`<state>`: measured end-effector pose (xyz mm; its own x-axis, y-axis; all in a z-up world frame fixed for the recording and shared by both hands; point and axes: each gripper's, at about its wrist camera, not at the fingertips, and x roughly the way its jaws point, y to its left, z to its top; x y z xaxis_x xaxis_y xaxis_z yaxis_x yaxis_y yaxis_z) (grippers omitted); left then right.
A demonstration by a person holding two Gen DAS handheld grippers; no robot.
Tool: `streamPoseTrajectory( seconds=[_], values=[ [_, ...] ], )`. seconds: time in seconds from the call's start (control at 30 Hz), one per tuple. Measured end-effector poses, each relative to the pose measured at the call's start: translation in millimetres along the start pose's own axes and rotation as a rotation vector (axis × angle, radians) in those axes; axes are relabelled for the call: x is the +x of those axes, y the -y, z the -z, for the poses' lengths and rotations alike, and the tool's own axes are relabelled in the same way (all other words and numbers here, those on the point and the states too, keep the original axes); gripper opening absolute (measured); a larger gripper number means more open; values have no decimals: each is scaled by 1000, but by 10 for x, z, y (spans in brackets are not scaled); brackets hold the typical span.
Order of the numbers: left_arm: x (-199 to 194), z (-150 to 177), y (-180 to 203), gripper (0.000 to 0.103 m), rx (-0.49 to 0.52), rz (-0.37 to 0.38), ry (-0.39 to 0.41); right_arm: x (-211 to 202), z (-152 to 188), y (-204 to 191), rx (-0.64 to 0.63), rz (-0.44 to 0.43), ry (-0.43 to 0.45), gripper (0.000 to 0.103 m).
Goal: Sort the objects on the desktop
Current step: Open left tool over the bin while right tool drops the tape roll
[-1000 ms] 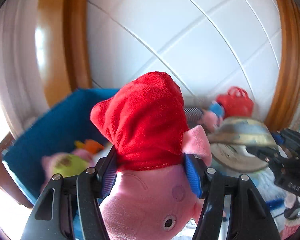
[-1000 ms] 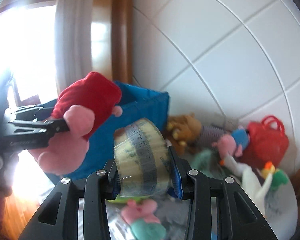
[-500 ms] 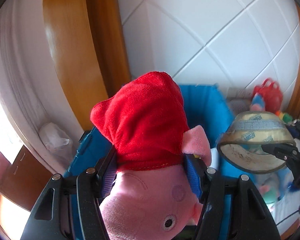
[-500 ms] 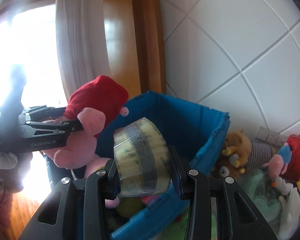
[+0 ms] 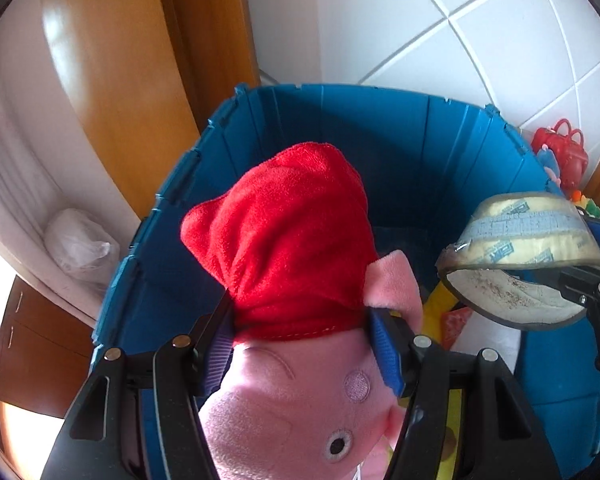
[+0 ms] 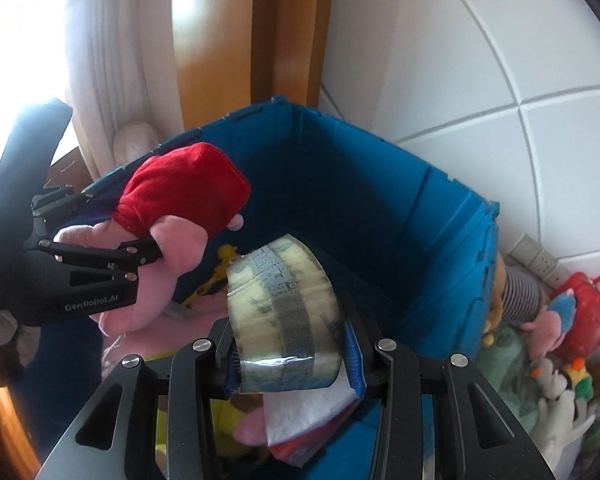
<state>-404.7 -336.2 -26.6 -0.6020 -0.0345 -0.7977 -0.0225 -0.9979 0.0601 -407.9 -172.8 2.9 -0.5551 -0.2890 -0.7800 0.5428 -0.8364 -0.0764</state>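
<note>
While both hands sweep left across the room, the blue bin [image 5: 400, 140] swells from a sliver at lower left of the left wrist view a sec ago to filling mid-frame now. Left gripper [image 5: 300, 344] pinches the pink pig plush [image 5: 300, 400] at the neck, blue pads squeezed into its red dress [image 5: 288, 236], same hold as before, no slip. Plush hangs over the bin opening, head toward the lens at frame bottom. Right gripper [image 6: 290, 354] clamps the tape roll [image 6: 284, 316] by its flat sides, roll standing on edge btwn the pads, also unchanged in grip. In the right wrist view the roll sits centre-low, over the bin's inside, w/ a white sheet [image 6: 304, 408] and other toys below it in the bin. Left wrist view catches that tape roll [image 5: 520, 248] at right edge, over the bin's right part; a sec ago it was over the toy pile instead. Toy pile [image 6: 548, 328] w/ the red bag [image 6: 588, 312] has slid from mid-frame to the far right edge, outside the bin against the tiled wall [image 6: 480, 80]. Wooden door frame [image 5: 112, 80] and white curtain [image 6: 100, 60] now take up the upper left. Left gripper shows at left of the right wrist view, plush poking past the bin's near-left rim.
</note>
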Motion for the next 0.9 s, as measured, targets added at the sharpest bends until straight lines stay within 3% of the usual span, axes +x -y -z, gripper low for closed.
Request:
streamPoseTrajectory(
  seconds=[0.2, 0.23, 0.27, 0.33, 0.5, 0.63, 0.9],
  values=[
    [162, 12, 51, 67, 36, -22, -20, 176, -32, 33, -2, 16, -47, 44],
    [141, 12, 47, 74, 41, -23, -13, 170, -26, 35, 1, 10, -47, 52],
    [119, 12, 42, 88, 47, -25, -5, 155, -18, 41, 3, 4, -46, 66],
    [66, 16, 39, 100, 56, -24, 14, 122, 0, 47, 3, 1, -41, 82],
    [-133, 40, 87, 100, 61, -23, 39, -54, 82, 38, -9, 14, -15, 84],
    [-284, 100, 158, 100, 69, -9, 59, -267, 223, 67, 6, 8, 21, 100],
    [-743, 479, 399, 100, 72, 33, 123, -718, 652, 91, 58, 19, 109, 102]
  ],
)
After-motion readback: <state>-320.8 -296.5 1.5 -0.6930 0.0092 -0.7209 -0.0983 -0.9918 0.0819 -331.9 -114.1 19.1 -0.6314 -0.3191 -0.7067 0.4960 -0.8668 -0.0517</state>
